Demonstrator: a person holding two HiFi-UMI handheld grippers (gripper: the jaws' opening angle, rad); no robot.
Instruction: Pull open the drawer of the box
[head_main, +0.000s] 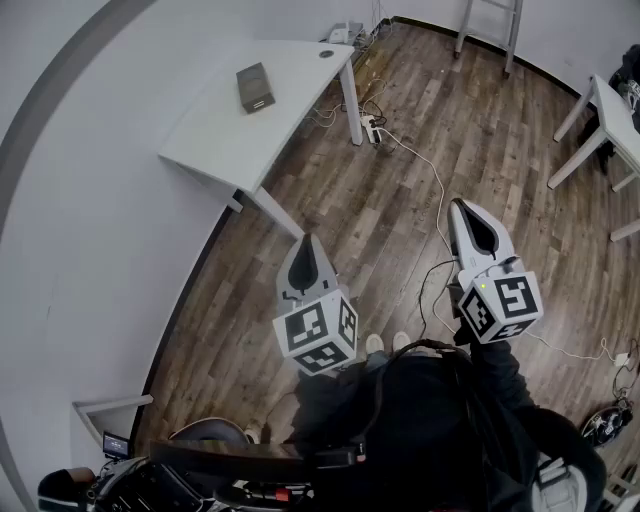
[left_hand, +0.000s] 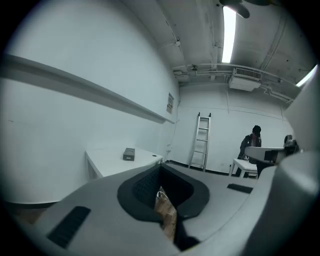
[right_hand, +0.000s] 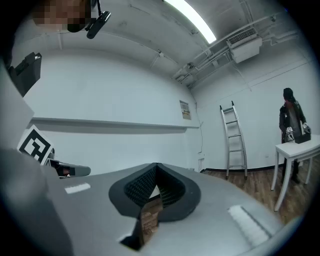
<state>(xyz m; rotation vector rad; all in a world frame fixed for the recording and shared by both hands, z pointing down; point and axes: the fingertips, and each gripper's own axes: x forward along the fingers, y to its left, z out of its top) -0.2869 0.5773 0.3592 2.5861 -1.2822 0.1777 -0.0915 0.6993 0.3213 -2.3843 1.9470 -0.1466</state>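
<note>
The box (head_main: 256, 87) is small, grey and flat, and it lies on a white table (head_main: 220, 140) against the wall, far ahead of both grippers. In the left gripper view the box (left_hand: 129, 154) is a small shape on that table (left_hand: 107, 162); I cannot make out its drawer. My left gripper (head_main: 308, 238) is held over the wooden floor, well short of the table, its jaws closed tip to tip (left_hand: 161, 167) on nothing. To its right my right gripper (head_main: 458, 203) is also shut and empty (right_hand: 156, 166), and its view does not show the box.
A ladder (head_main: 490, 25) leans at the far wall. A second white table (head_main: 610, 120) stands at the right, with a person (right_hand: 290, 117) beside it. A power strip (head_main: 372, 128) and cables lie on the floor by the first table's leg. A curved white wall runs along the left.
</note>
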